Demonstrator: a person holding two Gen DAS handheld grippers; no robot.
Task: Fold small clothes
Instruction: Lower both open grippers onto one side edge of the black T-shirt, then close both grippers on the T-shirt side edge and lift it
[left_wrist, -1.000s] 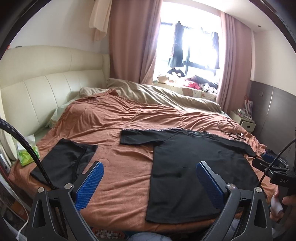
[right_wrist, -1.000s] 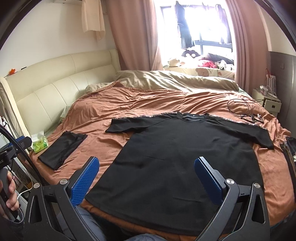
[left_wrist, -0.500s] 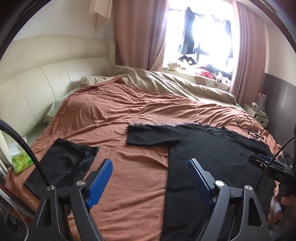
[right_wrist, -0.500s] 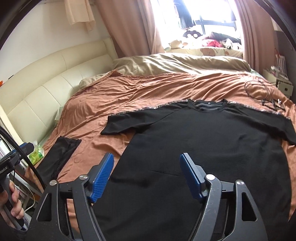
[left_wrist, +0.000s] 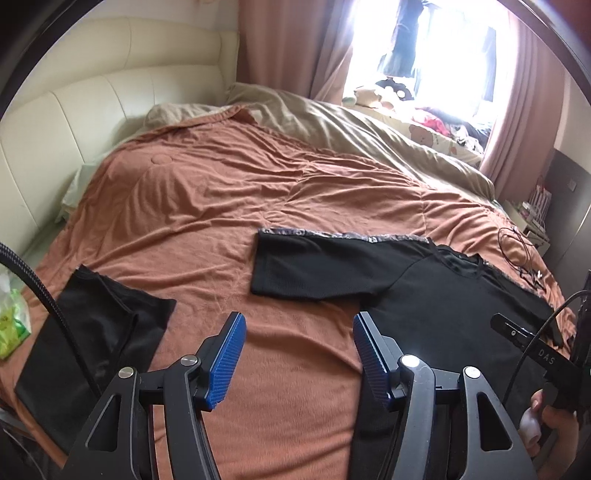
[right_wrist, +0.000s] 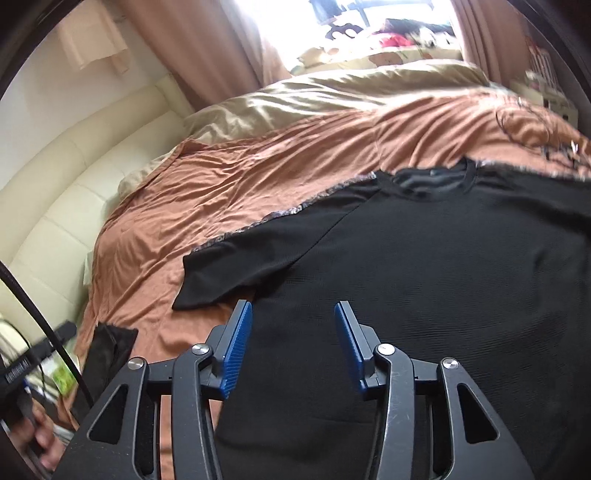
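Blown-out window (left_wrist: 439, 55) backlight (right view motion-blurred), fisheye-warped.

cut off: black short-sleeved T-shirt (right_wrist: 424, 295), right edge, right wrist view | blurred: windowsill clutter (right_wrist: 388, 33), top

Matt black knit cloth on the T-shirt (right_wrist: 424, 280), faintly ribbed, with patterned trim along the shoulders. Soft, wrinkled rust-brown fabric over the bed (left_wrist: 229, 192). Smooth, glossy cream leather-like padding on the headboard (left_wrist: 92, 96). Ridged blue pads (left_wrist: 225, 354) on matt black plastic fingers, shiny metal pivots.
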